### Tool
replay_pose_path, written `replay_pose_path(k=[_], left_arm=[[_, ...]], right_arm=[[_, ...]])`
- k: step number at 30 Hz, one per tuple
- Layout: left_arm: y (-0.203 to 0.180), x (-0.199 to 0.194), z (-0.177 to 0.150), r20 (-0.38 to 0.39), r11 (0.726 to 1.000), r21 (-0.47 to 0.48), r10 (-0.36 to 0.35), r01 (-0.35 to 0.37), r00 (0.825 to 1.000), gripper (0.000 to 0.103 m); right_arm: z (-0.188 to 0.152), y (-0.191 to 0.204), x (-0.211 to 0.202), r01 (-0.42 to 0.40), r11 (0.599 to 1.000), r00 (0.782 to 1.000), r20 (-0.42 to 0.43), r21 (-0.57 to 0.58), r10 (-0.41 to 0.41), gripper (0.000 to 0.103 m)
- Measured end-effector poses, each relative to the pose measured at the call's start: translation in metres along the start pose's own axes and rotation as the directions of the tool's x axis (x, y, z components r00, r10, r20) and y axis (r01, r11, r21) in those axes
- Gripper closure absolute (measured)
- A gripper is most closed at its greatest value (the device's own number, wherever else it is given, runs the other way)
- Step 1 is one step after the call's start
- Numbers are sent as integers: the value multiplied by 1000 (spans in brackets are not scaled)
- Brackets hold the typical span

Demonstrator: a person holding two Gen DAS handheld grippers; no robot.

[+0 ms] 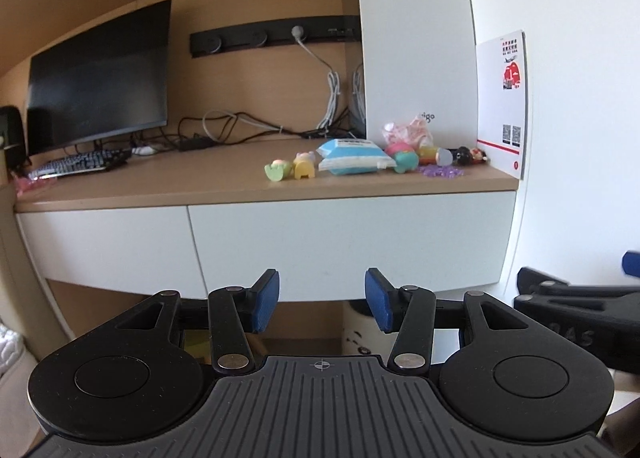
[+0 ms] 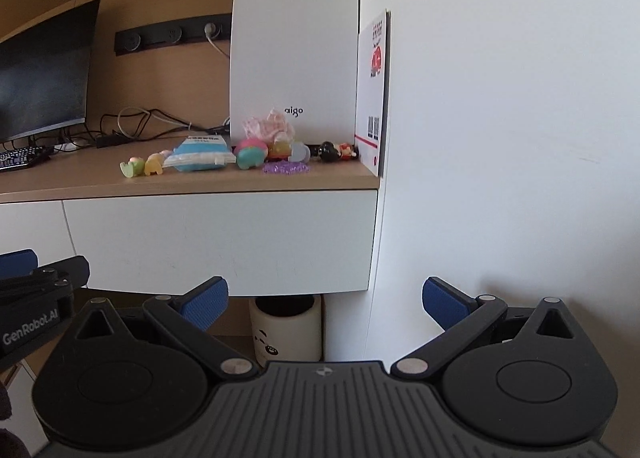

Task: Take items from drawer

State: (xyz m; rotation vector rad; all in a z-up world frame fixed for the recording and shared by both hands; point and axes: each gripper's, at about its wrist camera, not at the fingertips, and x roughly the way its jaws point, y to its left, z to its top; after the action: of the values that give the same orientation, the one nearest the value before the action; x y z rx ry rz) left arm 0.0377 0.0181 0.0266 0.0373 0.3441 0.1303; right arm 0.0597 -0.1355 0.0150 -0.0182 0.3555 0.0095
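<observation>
— What are the tools built like?
— The left gripper (image 1: 322, 300) is black, with blue ribbed pads (image 1: 266, 300), silver pivot screws and a grooved grey deck bearing a crosshair mark.
— And the right gripper (image 2: 326, 308)?
— Same build; "GenRobot.AI" is printed in white lettering on the left one's side.

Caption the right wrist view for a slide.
Open right gripper faces the closed white drawer, toys lined up on the desk above.
</observation>
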Motion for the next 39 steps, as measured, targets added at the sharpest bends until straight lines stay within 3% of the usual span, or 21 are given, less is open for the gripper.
replay_pose_path(k=[11, 39], left_arm=[[9, -7, -9, -17, 998, -50, 32, -33, 999, 51], [8, -12, -17, -40, 998, -55, 30, -32, 999, 51]], right_arm=[[-1, -11, 10, 5, 998, 998, -67, 57, -1, 0], [-3, -5, 3, -6, 1000, 998, -65, 6, 6, 0]])
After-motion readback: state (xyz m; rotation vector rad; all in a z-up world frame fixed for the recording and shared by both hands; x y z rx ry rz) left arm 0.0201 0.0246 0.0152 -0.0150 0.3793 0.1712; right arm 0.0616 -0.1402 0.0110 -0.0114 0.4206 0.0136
